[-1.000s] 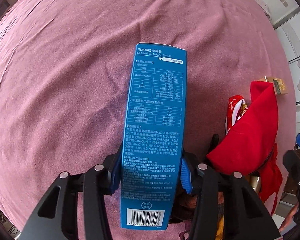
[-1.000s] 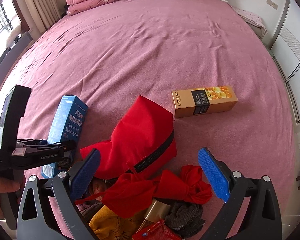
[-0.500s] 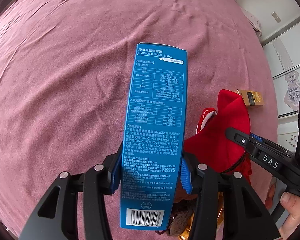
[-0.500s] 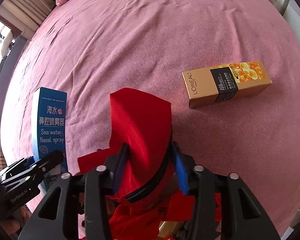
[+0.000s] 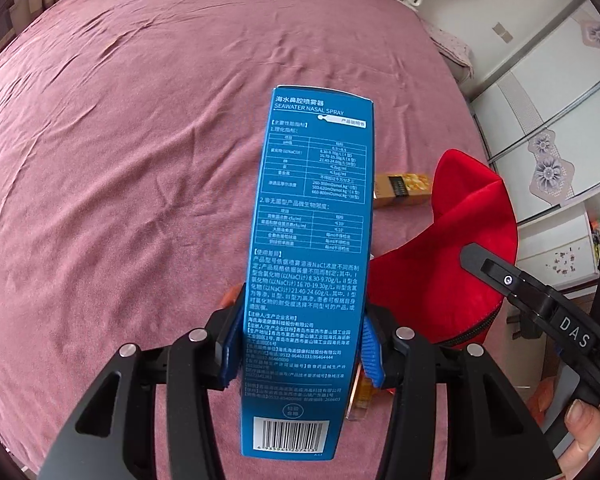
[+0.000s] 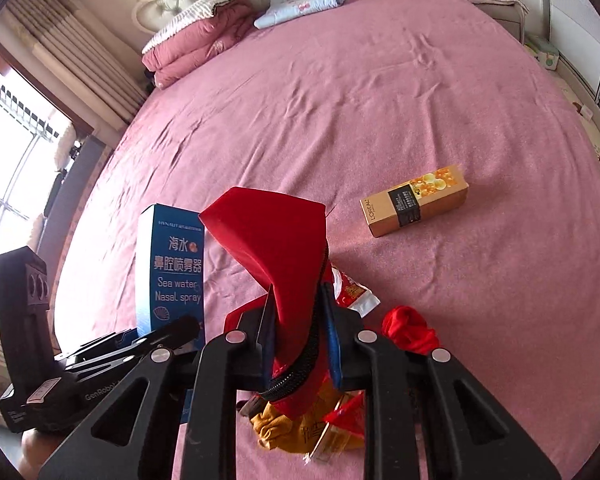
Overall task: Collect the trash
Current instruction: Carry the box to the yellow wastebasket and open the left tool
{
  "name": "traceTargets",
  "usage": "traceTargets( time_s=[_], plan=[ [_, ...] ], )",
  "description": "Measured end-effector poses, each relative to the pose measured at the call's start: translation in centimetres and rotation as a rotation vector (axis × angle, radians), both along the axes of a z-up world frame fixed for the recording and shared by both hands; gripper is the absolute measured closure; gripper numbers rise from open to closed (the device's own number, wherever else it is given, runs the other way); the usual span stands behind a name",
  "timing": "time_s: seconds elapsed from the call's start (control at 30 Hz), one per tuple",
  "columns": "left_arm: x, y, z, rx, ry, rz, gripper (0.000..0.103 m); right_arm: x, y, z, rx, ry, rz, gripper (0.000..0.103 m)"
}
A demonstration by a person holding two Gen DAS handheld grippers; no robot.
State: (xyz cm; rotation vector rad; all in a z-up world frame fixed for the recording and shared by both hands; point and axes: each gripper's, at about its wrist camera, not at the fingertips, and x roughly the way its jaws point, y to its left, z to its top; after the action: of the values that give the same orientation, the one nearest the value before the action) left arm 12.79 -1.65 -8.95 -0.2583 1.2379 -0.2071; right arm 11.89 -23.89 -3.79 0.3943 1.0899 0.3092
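Observation:
My left gripper (image 5: 298, 350) is shut on a tall blue nasal spray box (image 5: 312, 240) and holds it upright above the pink bed; the box also shows in the right wrist view (image 6: 172, 272). My right gripper (image 6: 298, 332) is shut on the edge of a red zip bag (image 6: 280, 256) and lifts it; the bag shows right of the box in the left wrist view (image 5: 452, 260). A gold L'Oreal box (image 6: 416, 200) lies on the bed beyond, also seen in the left wrist view (image 5: 404, 190).
Red, yellow and gold wrappers and cloth (image 6: 320, 424) lie in a pile under the bag. Folded pink and blue bedding (image 6: 236, 24) sits at the headboard. White wardrobe doors (image 5: 540, 120) stand right of the bed.
My right gripper has closed on the red bag and lifted its edge. Both views have tilted up and now show the headboard. The blue box stays in my left gripper.

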Motion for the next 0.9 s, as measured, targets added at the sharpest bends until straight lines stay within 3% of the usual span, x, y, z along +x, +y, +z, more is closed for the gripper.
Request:
traceTargets(
  time_s=[0.27, 0.53, 0.9],
  plan=[
    [-4.2, -7.4, 3.3, -0.009, -0.027, -0.142, 0.056, -6.6, -7.7, 2.8, -0.048, -0.018, -0.093, 0.083],
    [-8.3, -18.6, 4.4, -0.029, -0.015, -0.306, 0.056, -14.8, -18.7, 3.3, -0.088, -0.017, -0.248, 0.083],
    [-14.0, -37.9, 2.0, -0.048, 0.043, -0.571, 0.056, -26.3, -35.8, 1.1, -0.15, 0.041, -0.486, 0.083]
  ],
)
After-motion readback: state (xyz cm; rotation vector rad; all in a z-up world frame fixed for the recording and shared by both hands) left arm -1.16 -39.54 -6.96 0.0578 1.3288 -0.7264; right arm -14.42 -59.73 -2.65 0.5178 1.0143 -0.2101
